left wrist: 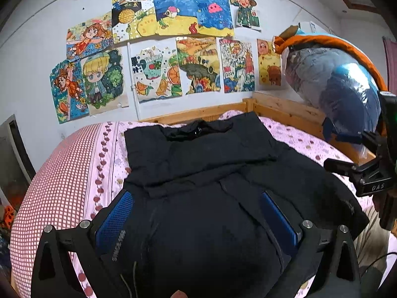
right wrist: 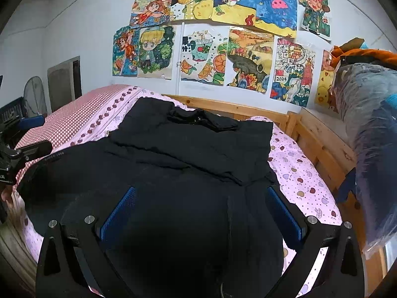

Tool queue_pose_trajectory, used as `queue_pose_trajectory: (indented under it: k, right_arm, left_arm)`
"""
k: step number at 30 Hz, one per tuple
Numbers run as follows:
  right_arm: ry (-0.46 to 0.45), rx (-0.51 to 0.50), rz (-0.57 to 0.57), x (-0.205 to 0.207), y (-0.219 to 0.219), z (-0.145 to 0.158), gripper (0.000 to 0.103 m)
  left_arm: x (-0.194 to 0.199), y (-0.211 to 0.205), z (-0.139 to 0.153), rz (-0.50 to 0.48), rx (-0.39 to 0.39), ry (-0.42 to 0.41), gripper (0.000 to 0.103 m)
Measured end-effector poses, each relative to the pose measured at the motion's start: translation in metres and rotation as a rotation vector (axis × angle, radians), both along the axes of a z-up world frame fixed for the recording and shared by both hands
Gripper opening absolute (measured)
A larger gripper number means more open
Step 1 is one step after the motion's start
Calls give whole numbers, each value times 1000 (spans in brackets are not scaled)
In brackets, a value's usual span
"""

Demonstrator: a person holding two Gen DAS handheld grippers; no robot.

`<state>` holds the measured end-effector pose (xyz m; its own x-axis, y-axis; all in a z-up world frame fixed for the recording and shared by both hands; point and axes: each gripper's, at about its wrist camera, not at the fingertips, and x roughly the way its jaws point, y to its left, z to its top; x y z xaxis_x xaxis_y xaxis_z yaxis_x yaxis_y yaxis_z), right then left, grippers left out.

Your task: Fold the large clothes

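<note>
— Hidden near the lens? 
— Near hem of the black coat [left wrist: 198, 173], swallowed in shadow (lost under both rigs).
— Fingers?
— Left gripper [left wrist: 197, 213] and right gripper [right wrist: 202, 211] spread wide, gripping nothing, blue pads over cloth; contact unclear.
— Farther?
— Coat flat on the pink bedsheet [right wrist: 297, 164], collar towards the wooden bed frame [right wrist: 248, 110].

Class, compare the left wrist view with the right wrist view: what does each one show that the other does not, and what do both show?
Only the left wrist view shows the right gripper coming in from its right edge, its jaws not readable there. Only the right wrist view shows a standing fan by the far wall. Both show the black coat spread on the pink bedsheet, sleeves folded across its chest, the drawings on the wall, and a pair of open blue-padded fingers over the coat's lower part.
</note>
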<state>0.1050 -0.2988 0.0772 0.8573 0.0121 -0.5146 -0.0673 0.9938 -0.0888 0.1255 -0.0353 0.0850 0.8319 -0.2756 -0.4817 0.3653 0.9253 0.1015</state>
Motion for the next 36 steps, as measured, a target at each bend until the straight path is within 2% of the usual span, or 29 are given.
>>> queue_pose_trajectory:
  k: [4, 11, 17, 23, 30, 36]
  right_arm:
    - [10, -21, 9, -8, 4, -5, 101]
    - [37, -59, 19, -16, 11, -13, 101]
    - [43, -57, 17, -23, 12, -13, 101]
    - [62, -75, 16, -29, 15, -20, 101]
    - [81, -94, 16, -41, 18, -29, 101]
    - [84, -58, 100, -67, 20, -43, 101]
  left_arm:
    - [-7, 1, -8, -22, 3, 13, 103]
    - [-16, 4, -24, -97, -7, 122, 103]
    - [-22, 8, -31, -107, -24, 143, 103]
    - [-30, 8, -32, -90, 49, 97, 103]
    - [-51, 7, -42, -129, 150, 48, 103]
    - [-55, 16, -54, -107, 180, 79, 103]
